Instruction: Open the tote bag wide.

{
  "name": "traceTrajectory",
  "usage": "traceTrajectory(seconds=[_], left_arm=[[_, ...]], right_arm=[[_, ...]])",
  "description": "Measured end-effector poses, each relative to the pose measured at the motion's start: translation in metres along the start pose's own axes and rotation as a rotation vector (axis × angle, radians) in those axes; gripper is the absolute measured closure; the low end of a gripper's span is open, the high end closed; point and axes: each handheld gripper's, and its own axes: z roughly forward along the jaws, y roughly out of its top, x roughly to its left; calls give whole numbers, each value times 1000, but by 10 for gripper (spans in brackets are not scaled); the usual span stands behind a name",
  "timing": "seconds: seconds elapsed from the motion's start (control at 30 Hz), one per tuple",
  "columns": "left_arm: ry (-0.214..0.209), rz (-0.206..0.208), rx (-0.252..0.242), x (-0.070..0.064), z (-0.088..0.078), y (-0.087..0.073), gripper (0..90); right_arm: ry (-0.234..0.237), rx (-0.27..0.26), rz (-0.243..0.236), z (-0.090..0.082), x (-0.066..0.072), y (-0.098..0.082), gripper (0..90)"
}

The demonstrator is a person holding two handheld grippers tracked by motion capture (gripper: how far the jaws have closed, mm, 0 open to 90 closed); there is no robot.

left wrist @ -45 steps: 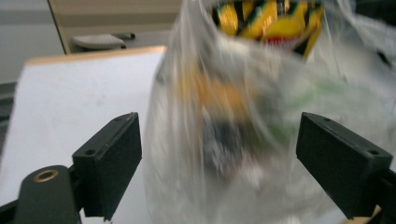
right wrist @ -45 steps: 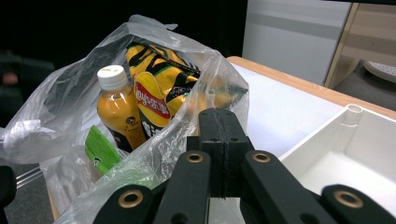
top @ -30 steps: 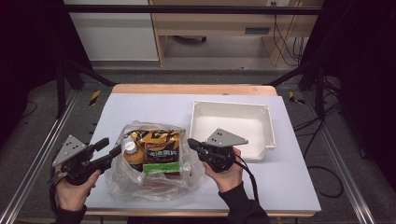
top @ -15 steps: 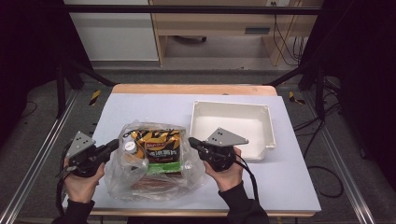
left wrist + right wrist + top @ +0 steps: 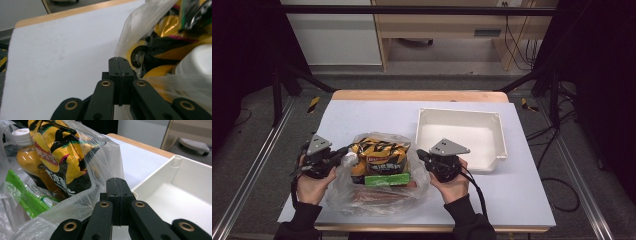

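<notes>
1. One clear plastic bag (image 5: 377, 185) lies on the white table (image 5: 522, 200), at the near side, between the two grippers.
2. Inside the bag I count four things: one yellow and black snack packet (image 5: 379, 155), one bottle (image 5: 25, 157) with a white cap and orange drink, one green packet (image 5: 387, 179), and one reddish-brown packet (image 5: 372, 195) at the bottom.
3. One white tray (image 5: 459, 117) stands to the right of the bag, very near to it.
4. The left gripper (image 5: 343, 151) is at the left edge of the bag. Its jaws have just been closing and now stand together; in the left gripper view the plastic meets the jaw tips, but I cannot tell if film is pinched.
5. The right gripper (image 5: 418, 154) is at the right edge of the bag, beside the tray corner. Its jaws are closed together; the bag film lies against them in the right gripper view.
</notes>
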Motion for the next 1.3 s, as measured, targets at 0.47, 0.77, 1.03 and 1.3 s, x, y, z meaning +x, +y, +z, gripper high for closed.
traceTrajectory(seconds=[0.47,0.77,1.03,1.3], left_arm=[[-43,-38,37,8,14,-19,900],[-58,-50,103,15,29,-49,900],[-53,-22,180,12,48,-64,900],[-52,-23,179,10,54,-68,899]], right_arm=[[-73,16,35,2,-15,-12,900],[-28,138,-7,30,5,-45,900],[-29,179,3,43,5,-62,900],[-61,225,12,52,-2,-78,900]])
